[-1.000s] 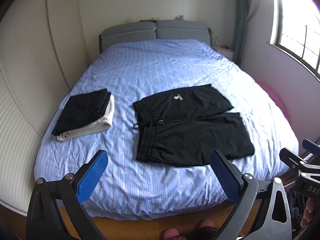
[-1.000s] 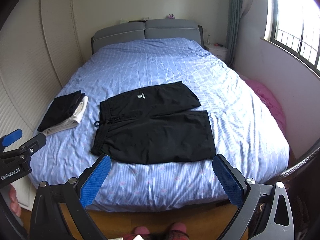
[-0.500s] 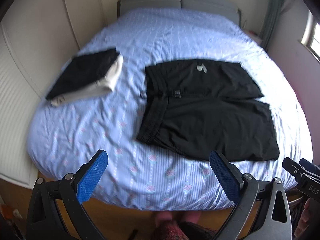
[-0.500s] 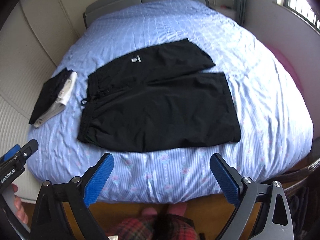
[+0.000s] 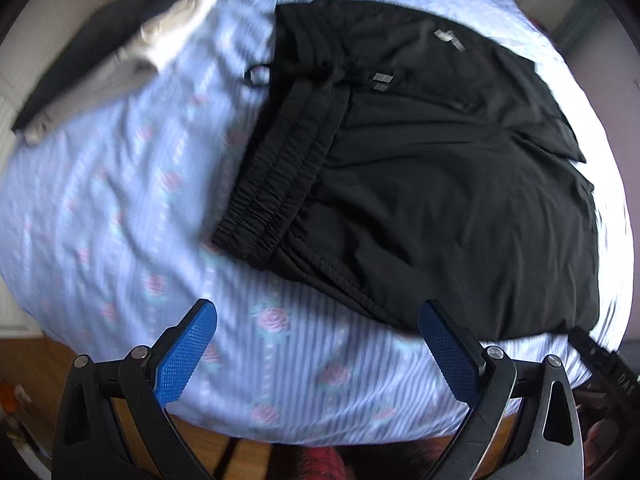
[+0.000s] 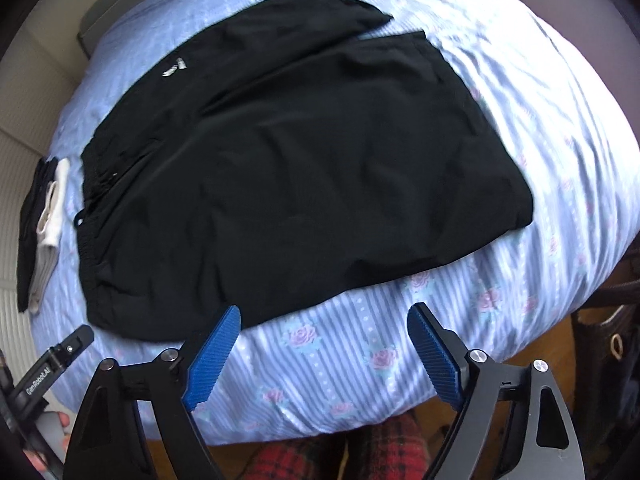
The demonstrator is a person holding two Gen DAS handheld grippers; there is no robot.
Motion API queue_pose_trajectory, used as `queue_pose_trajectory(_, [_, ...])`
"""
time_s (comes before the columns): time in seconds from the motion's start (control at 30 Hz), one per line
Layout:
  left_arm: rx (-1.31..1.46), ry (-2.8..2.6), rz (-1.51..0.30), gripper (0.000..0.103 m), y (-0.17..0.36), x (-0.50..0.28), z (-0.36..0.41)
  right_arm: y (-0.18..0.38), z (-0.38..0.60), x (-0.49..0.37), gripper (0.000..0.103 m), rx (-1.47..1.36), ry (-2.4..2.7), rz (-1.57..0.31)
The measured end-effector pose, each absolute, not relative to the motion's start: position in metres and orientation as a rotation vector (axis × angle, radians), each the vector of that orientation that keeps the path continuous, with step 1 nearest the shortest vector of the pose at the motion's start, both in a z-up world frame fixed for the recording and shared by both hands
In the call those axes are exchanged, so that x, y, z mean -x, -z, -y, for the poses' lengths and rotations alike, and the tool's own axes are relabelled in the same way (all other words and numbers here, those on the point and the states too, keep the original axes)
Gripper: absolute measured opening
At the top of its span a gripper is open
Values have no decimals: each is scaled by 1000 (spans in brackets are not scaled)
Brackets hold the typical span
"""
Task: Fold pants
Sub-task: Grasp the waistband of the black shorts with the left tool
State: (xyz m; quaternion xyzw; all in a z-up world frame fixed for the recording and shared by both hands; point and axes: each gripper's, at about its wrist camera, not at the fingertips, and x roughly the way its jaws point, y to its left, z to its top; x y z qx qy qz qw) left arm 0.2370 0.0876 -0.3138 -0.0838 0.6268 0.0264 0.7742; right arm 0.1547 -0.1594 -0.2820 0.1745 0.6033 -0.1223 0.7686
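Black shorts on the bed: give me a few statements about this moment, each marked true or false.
1. The black shorts lie spread flat on the bed. True.
2. The right gripper is clamped on the shorts. False: its jaws are apart with nothing between them, though they have just been closing.
3. A folded stack lies beside the shorts' waistband. True.
4. The left gripper holds the waistband. False: it is open, short of the shorts.
5. The bed sheet is plain white. False: blue stripes with pink roses.

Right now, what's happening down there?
Left gripper open, right gripper open, closing slightly, nothing held. Black pants flat, unfolded. Folded stack clear.
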Motion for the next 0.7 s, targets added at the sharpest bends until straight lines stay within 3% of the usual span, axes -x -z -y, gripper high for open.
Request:
queue_pose_trajectory(0.37, [385,-99,-1431,93,373,-258,-80,350,189,-181,79,-606,279,-1338])
queue_pose_trajectory(0.4, [380,-99,-1428,88,372,-261,-78,354,196,-181,78,-608,293,-1332])
queue_pose_trajectory(0.43, [365,-90,-1423,75,370,-264,-75,358,202,-185,75,-615,307,-1327])
queue_pose_trajectory(0.47, [344,-78,-1416,69,365,-268,-71,359,206,-188,72,-623,314,-1328])
queue_pose_trajectory(0.57, [294,-69,-1393,31,350,-274,-64,357,221,-199,41,-635,352,-1315])
queue_pose_trajectory(0.6, [284,-71,-1394,19,346,-274,-63,353,226,-202,24,-627,341,-1310])
queue_pose_trajectory(0.63, [288,-67,-1392,14,339,-273,-64,350,229,-205,12,-620,325,-1307])
queue_pose_trajectory(0.7, [306,-52,-1374,12,324,-268,-65,339,234,-209,7,-624,301,-1291])
